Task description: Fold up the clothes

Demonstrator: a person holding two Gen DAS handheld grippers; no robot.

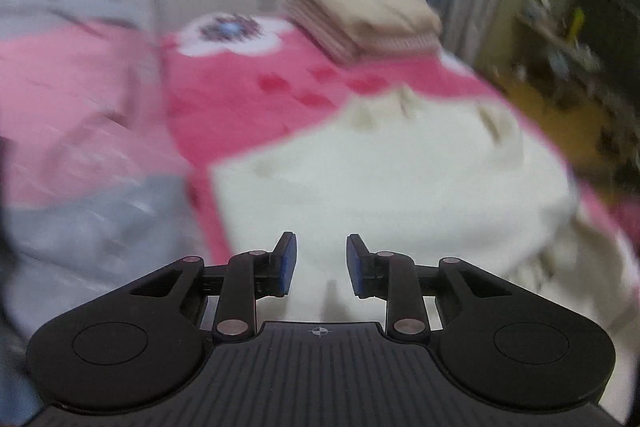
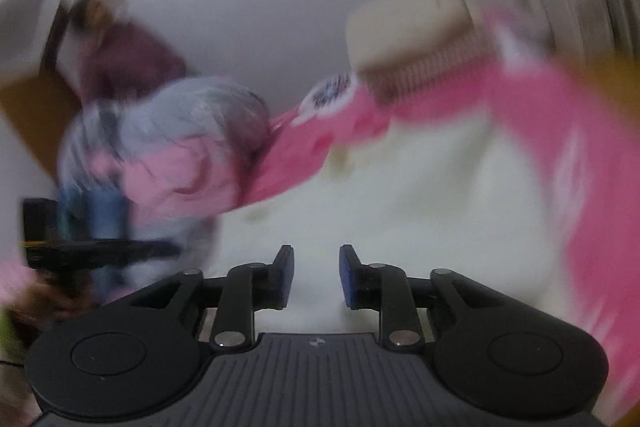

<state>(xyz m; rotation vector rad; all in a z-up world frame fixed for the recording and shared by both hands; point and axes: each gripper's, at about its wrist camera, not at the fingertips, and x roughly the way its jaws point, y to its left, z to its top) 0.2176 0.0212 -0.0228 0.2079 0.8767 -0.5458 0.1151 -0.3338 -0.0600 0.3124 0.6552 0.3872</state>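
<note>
A cream-white garment (image 1: 400, 179) lies folded flat on the pink bedspread (image 1: 248, 95); belt loops show along its far edge. My left gripper (image 1: 321, 263) is open and empty just above the garment's near edge. In the blurred right wrist view the same white garment (image 2: 420, 195) lies ahead, and my right gripper (image 2: 316, 277) is open and empty over its near part. The left gripper (image 2: 80, 247) shows as a dark blur at that view's left.
A bulging plastic bag of pink and grey-blue clothes (image 1: 76, 87) stands at the left (image 2: 168, 147). A stack of folded beige and striped clothes (image 1: 360, 15) sits at the bed's far end (image 2: 412, 39). Shelves and clutter (image 1: 568, 59) stand to the right.
</note>
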